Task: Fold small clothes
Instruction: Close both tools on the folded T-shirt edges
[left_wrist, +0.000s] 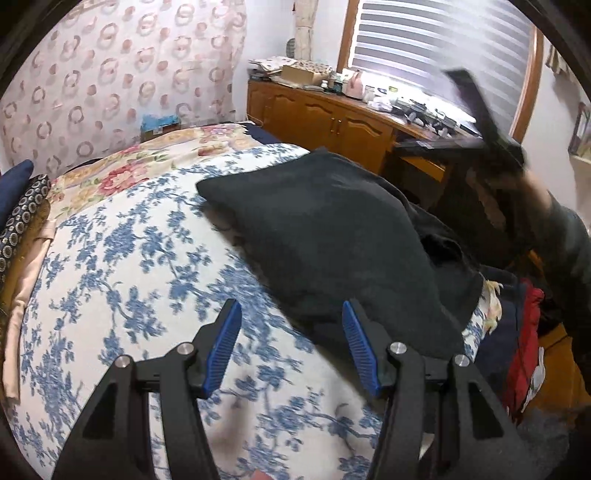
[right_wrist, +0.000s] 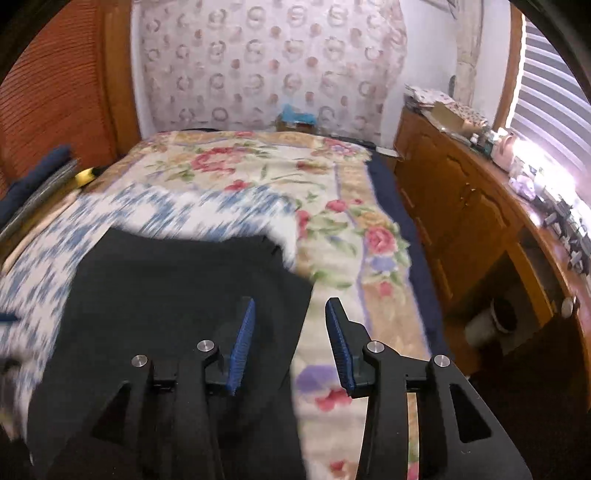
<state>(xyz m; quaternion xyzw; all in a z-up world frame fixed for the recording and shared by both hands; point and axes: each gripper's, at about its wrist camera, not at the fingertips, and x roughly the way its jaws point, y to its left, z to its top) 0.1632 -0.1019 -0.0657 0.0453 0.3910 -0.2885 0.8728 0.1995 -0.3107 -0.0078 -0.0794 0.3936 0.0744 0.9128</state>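
Note:
A dark, near-black garment (left_wrist: 332, 236) lies spread on the blue-and-white floral bedcover (left_wrist: 122, 258). My left gripper (left_wrist: 291, 314) is open and empty above the cover, its right finger over the garment's near edge. In the right wrist view the same garment (right_wrist: 177, 295) lies under my right gripper (right_wrist: 290, 310), which is open and empty above its right edge. The right gripper also shows blurred and raised in the left wrist view (left_wrist: 480, 114).
A pink rose-patterned quilt (right_wrist: 280, 173) covers the far part of the bed. A wooden cabinet (right_wrist: 461, 206) with clutter stands along the right under a window. Red and dark clothes (left_wrist: 524, 339) are piled by the bed's right side. Dark cushions (left_wrist: 18, 206) lie at the left.

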